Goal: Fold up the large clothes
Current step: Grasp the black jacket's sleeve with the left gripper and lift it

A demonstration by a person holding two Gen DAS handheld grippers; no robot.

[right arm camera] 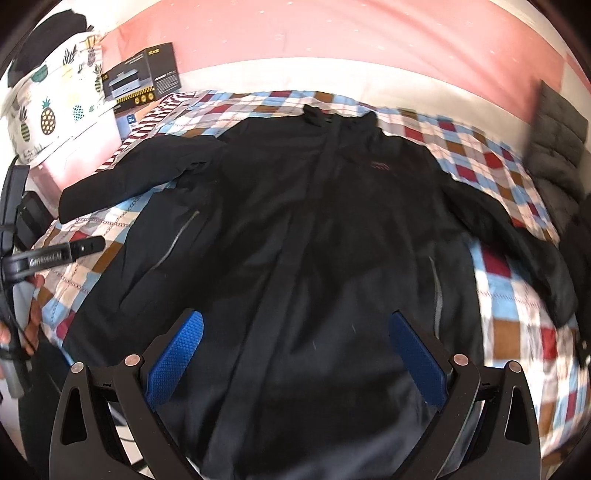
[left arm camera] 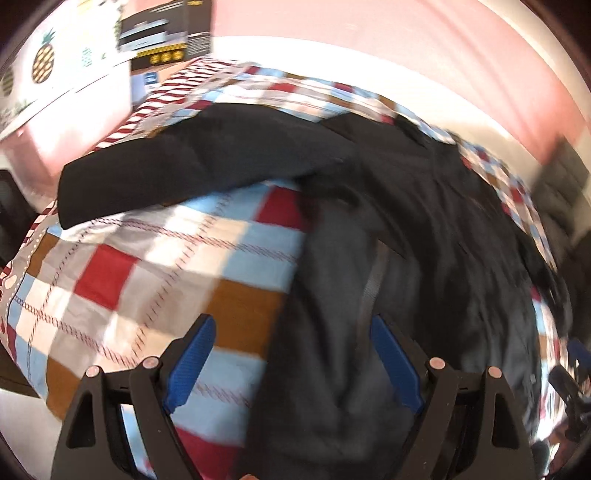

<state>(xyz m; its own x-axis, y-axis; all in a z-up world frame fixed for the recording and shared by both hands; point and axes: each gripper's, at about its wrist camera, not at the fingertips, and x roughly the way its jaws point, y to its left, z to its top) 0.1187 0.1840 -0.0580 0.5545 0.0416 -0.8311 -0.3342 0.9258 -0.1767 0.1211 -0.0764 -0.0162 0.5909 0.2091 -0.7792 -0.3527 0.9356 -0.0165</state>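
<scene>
Currently the black jacket (right arm camera: 314, 229) lies spread front-up on the checked bedcover (right arm camera: 491, 162), collar toward the pink wall (right arm camera: 332, 33), both sleeves out to the sides — the sleeve on the left of the right wrist view runs out toward the bed's edge. Right gripper (right arm camera: 295, 354) hangs over the jacket's lower front, blue pads wide apart, nothing between them. Left gripper (left arm camera: 291, 362) is likewise spread wide and empty — it sits over the jacket's side edge, one pad above bedcover, the other above dark fabric; that view is motion-blurred. From the right wrist view the left gripper appears at the left bed edge, held in a hand (right arm camera: 31, 325). A dark box (right arm camera: 142, 74) and pineapple-print cloth (right arm camera: 55, 103) sit at the far left corner.
</scene>
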